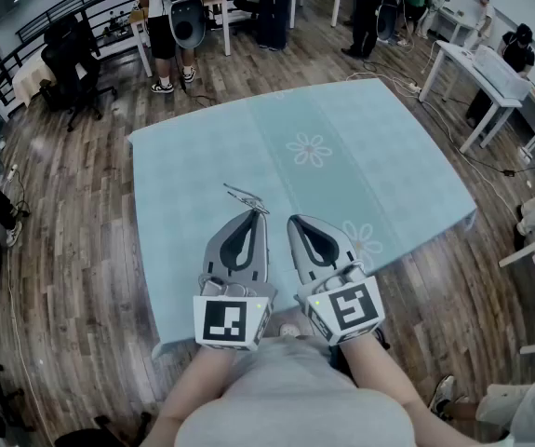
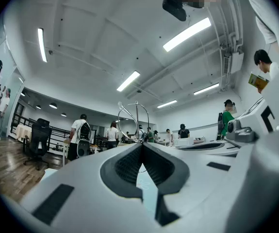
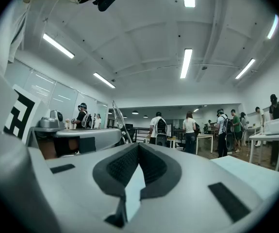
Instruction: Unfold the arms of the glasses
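The thin wire-framed glasses (image 1: 246, 198) stick up from the tip of my left gripper (image 1: 257, 214), just above the light-blue tablecloth (image 1: 341, 128). In the left gripper view the jaws meet at their tip, my left gripper (image 2: 139, 145) is shut on the glasses (image 2: 134, 114), and the lens rims rise above it. My right gripper (image 1: 295, 221) hovers close beside the left one, to its right. Its jaws are shut with nothing between them (image 3: 138, 146). From the right gripper view, one slim part of the glasses (image 3: 120, 121) shows at the left, past the left gripper's body (image 3: 76, 137).
The cloth-covered table has flower prints (image 1: 310, 149) and its front edge lies just below my grippers. Several people (image 1: 169, 17) stand beyond the far edge. White tables (image 1: 490, 77) stand at the right, an office chair (image 1: 67, 63) at the left, wooden floor all round.
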